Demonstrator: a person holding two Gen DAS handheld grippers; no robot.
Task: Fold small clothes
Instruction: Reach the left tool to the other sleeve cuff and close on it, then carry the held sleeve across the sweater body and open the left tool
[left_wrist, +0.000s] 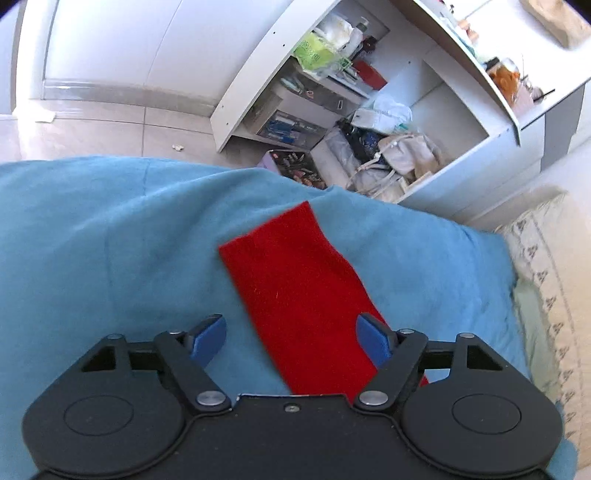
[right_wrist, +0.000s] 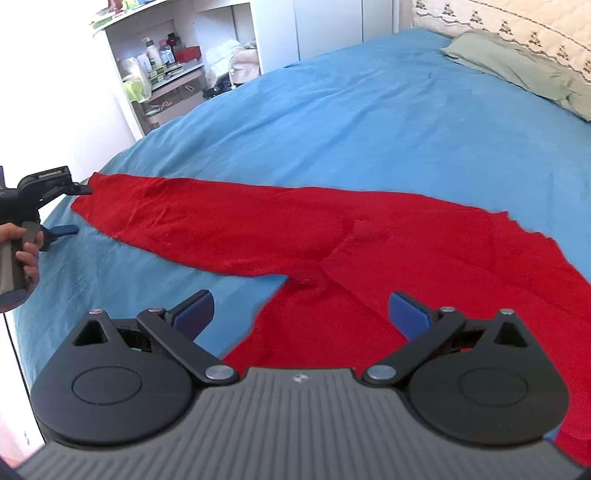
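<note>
Red trousers (right_wrist: 369, 243) lie spread flat on the blue bedsheet (right_wrist: 332, 122). One leg stretches left to its cuff; the other runs under my right gripper (right_wrist: 301, 314), which is open and empty just above the crotch area. In the left wrist view a red leg (left_wrist: 295, 284) runs from below my left gripper (left_wrist: 291, 338) away to its cuff. The left gripper is open and empty over that leg. It also shows in the right wrist view (right_wrist: 62, 210), held by a hand at the far cuff.
A white shelf unit (left_wrist: 369, 110) full of clutter stands beyond the bed edge on a tiled floor (left_wrist: 110, 125). A green pillow (right_wrist: 517, 70) and a patterned quilt (right_wrist: 517, 22) lie at the bed's head.
</note>
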